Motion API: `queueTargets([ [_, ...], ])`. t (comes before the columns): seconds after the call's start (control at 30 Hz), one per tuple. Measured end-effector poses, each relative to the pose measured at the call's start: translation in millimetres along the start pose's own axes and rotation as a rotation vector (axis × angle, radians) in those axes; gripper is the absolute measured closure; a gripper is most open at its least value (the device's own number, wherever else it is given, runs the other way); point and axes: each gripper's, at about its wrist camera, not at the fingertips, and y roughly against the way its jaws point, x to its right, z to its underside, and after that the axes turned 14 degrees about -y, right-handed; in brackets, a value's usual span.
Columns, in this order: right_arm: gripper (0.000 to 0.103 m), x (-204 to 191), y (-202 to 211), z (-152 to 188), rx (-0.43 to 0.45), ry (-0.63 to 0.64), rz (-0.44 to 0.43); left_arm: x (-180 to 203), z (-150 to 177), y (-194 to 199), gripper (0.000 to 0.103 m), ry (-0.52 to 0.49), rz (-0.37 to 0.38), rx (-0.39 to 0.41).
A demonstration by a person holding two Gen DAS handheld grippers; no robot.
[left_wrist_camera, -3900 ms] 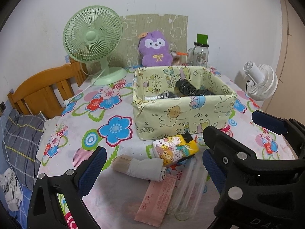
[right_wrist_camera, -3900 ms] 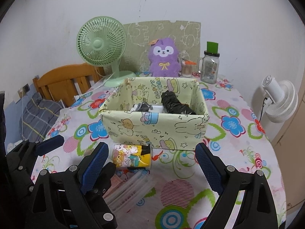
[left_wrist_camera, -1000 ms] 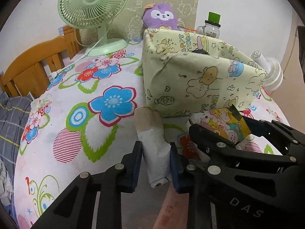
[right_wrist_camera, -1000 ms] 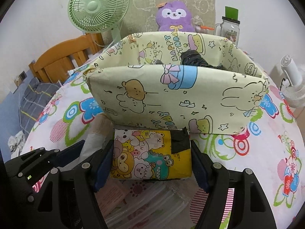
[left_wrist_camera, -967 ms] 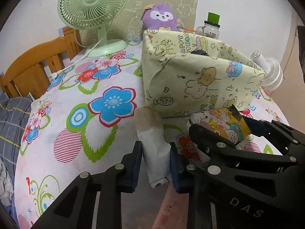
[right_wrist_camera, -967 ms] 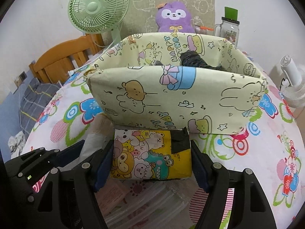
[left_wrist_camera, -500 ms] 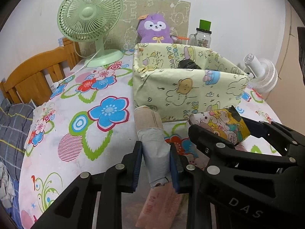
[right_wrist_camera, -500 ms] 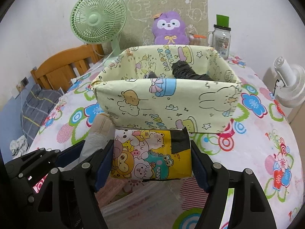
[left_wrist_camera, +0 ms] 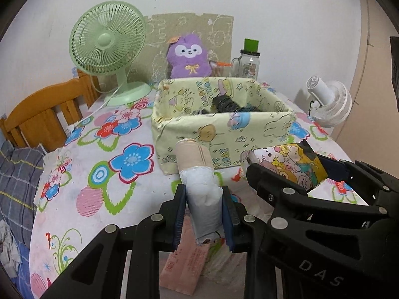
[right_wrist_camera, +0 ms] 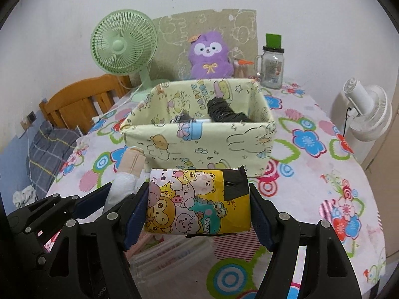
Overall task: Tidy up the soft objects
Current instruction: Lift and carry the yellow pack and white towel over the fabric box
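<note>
My left gripper [left_wrist_camera: 203,214] is shut on a white and beige rolled bundle [left_wrist_camera: 199,184], held above the table in front of the pale yellow cartoon-print box [left_wrist_camera: 224,134]. My right gripper [right_wrist_camera: 197,211] is shut on a cartoon-print tissue pack [right_wrist_camera: 197,201], also lifted, just before the box [right_wrist_camera: 199,144]. The pack shows in the left wrist view [left_wrist_camera: 289,164], and the bundle in the right wrist view [right_wrist_camera: 127,174]. A black rolled item [right_wrist_camera: 224,114] lies inside the box.
A pink packet [left_wrist_camera: 184,269] and a clear plastic pack [right_wrist_camera: 169,249] lie on the floral tablecloth [left_wrist_camera: 99,174] below the grippers. Behind the box stand a green fan [left_wrist_camera: 109,47], purple plush [left_wrist_camera: 188,59] and glass jar [left_wrist_camera: 247,62]. A white fan [right_wrist_camera: 364,114] stands at right, a wooden chair [left_wrist_camera: 42,117] at left.
Both grippers have risen with their loads off the table. The box now looks lower and farther, with its inside in view.
</note>
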Motion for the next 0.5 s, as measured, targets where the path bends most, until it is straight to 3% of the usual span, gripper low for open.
queueTargets([
  [0.5, 0.027, 11, 42, -14, 0.071, -0.001, 0.005, 21, -21, 29, 0.077, -0.025, -0.002, 0.067],
])
